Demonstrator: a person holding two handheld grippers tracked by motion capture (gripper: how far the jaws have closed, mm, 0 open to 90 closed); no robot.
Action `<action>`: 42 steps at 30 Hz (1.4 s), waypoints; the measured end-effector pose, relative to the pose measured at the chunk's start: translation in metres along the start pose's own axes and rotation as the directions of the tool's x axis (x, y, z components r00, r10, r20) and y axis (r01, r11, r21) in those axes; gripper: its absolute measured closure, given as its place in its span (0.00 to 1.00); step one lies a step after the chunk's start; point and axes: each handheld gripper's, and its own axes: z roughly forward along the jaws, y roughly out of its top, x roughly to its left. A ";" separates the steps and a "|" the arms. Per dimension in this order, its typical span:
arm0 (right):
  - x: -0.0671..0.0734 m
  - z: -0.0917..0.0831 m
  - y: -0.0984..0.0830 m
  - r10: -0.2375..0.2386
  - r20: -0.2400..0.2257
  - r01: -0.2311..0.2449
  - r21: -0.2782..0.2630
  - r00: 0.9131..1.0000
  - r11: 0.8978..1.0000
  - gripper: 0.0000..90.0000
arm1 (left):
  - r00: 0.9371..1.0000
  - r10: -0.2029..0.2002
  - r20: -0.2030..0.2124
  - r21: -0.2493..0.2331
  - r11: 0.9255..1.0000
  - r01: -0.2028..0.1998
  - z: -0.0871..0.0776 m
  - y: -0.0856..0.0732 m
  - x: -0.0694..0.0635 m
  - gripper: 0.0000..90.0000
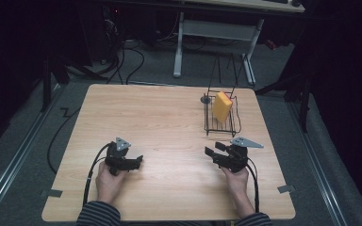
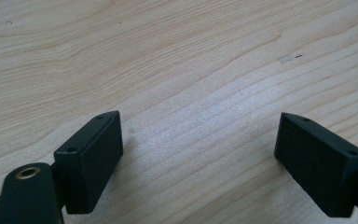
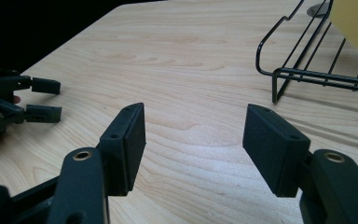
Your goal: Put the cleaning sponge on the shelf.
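Resting on one table (image 1: 169, 122): two open grippers, left gripper (image 1: 139, 161), right gripper (image 1: 213, 149), one rack (image 1: 221, 123), one sponge (image 1: 222, 107).

Dim room, one lit wooden table

A pale wood table (image 1: 169, 122) stands on grey carpet floor (image 1: 23, 155), lit from above while the surroundings fall into darkness. Beyond its far edge stands a white metal desk frame (image 1: 217, 33) under a light desktop, with black cables (image 1: 132, 56) trailing across the floor near it. Metal rails (image 1: 14, 160) run along the floor on both sides, and dark curtains (image 1: 344, 70) close off the right.
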 end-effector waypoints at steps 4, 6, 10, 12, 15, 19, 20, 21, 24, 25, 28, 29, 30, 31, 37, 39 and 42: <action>-0.001 0.001 0.000 -0.003 0.006 0.003 0.001 1.000 1.000 0.44 | 1.000 0.000 0.000 0.000 1.000 0.000 0.000 0.000 0.000 0.18; -0.002 0.002 0.000 -0.002 0.010 0.002 0.005 1.000 1.000 0.44 | 1.000 0.000 0.000 0.000 1.000 0.000 0.000 0.000 0.000 0.18; -0.003 0.005 -0.001 -0.003 0.022 0.003 0.011 1.000 1.000 0.44 | 1.000 0.000 0.000 0.000 1.000 0.000 0.000 0.000 0.000 0.18; -0.004 0.007 -0.002 -0.012 0.033 0.012 0.013 0.999 1.000 0.42 | 1.000 0.000 0.000 0.000 1.000 0.000 0.000 0.000 0.000 0.18; -0.005 0.011 -0.003 -0.023 0.049 0.022 0.021 0.999 1.000 0.42 | 1.000 0.000 0.000 0.000 1.000 0.000 0.000 0.000 0.000 0.18; -0.008 0.015 -0.004 -0.022 0.057 0.019 0.045 0.998 0.999 0.43 | 1.000 0.000 0.000 0.000 1.000 0.000 0.000 0.000 0.000 0.18; -0.009 0.017 -0.004 -0.022 0.060 0.019 0.053 0.998 0.998 0.43 | 1.000 0.000 0.000 0.000 1.000 0.000 0.000 0.000 0.000 0.18; -0.010 0.018 -0.005 -0.022 0.064 0.018 0.059 0.998 0.998 0.43 | 1.000 0.000 0.000 0.000 1.000 0.000 0.000 0.000 0.000 0.18; -0.012 0.020 -0.006 -0.020 0.071 0.015 0.073 0.997 0.997 0.43 | 1.000 0.000 0.000 0.000 1.000 0.000 0.000 0.000 0.000 0.18; -0.013 0.021 -0.006 -0.016 0.076 0.010 0.079 0.997 0.997 0.43 | 1.000 0.000 0.000 0.000 1.000 0.000 0.000 0.000 0.000 0.18; -0.015 0.022 -0.006 -0.014 0.086 0.006 0.087 0.996 0.996 0.43 | 1.000 0.000 0.000 0.000 1.000 0.000 0.000 0.000 0.000 0.18; -0.016 0.022 -0.006 -0.019 0.088 0.012 0.087 0.996 0.996 0.43 | 1.000 0.000 0.000 0.000 1.000 0.000 0.000 0.000 0.000 0.18; -0.016 0.022 -0.006 -0.015 0.092 0.007 0.088 0.996 0.996 0.43 | 1.000 0.000 0.000 0.000 1.000 0.000 0.000 0.000 0.000 0.18; -0.017 0.023 -0.006 -0.019 0.096 0.010 0.091 0.995 0.996 0.43 | 1.000 0.000 0.000 0.000 1.000 0.000 0.000 0.000 0.000 0.18; -0.020 0.025 -0.007 -0.030 0.125 0.017 0.103 0.992 0.995 0.43 | 1.000 0.000 0.000 0.000 1.000 0.000 0.000 0.000 0.000 0.18; -0.021 0.025 -0.007 -0.035 0.132 0.021 0.105 0.991 0.994 0.43 | 1.000 0.000 0.000 0.000 1.000 0.000 0.000 0.000 0.000 0.18; -0.021 0.027 -0.008 -0.052 0.148 0.035 0.117 0.988 0.992 0.43 | 1.000 0.000 0.000 0.000 1.000 0.000 0.000 0.000 0.000 0.18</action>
